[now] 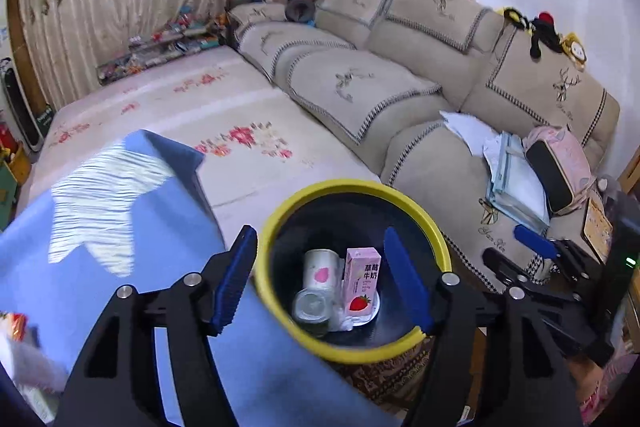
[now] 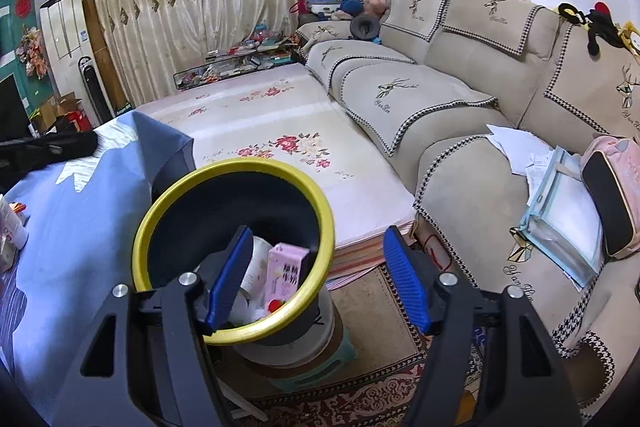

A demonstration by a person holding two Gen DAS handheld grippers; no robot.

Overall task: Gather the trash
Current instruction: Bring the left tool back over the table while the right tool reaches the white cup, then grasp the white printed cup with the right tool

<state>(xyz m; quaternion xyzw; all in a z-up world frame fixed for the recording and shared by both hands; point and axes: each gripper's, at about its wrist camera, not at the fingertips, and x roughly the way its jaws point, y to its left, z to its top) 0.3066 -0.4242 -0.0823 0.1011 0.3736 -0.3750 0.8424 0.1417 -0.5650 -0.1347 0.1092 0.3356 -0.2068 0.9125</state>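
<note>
A black bin with a yellow rim (image 1: 276, 215) (image 2: 176, 187) stands beside the blue-covered table. Inside lie a pink strawberry milk carton (image 1: 362, 281) (image 2: 284, 275), a white cup (image 1: 320, 267) (image 2: 256, 267), a clear lidded cup (image 1: 312, 309) and some crumpled white wrapping. My left gripper (image 1: 320, 279) is open and empty, right above the bin's mouth. My right gripper (image 2: 316, 279) is open and empty, over the bin's right rim; it also shows at the right of the left wrist view (image 1: 516, 247).
The blue tablecloth (image 1: 100, 267) (image 2: 80, 227) lies left, with small packets at its left edge (image 2: 10, 227). A floral mat (image 2: 280, 131) lies beyond the bin. A beige sofa (image 2: 460, 107) carries papers (image 2: 560, 211) and a pink bag (image 2: 612, 191). A patterned rug (image 2: 380, 387) lies below.
</note>
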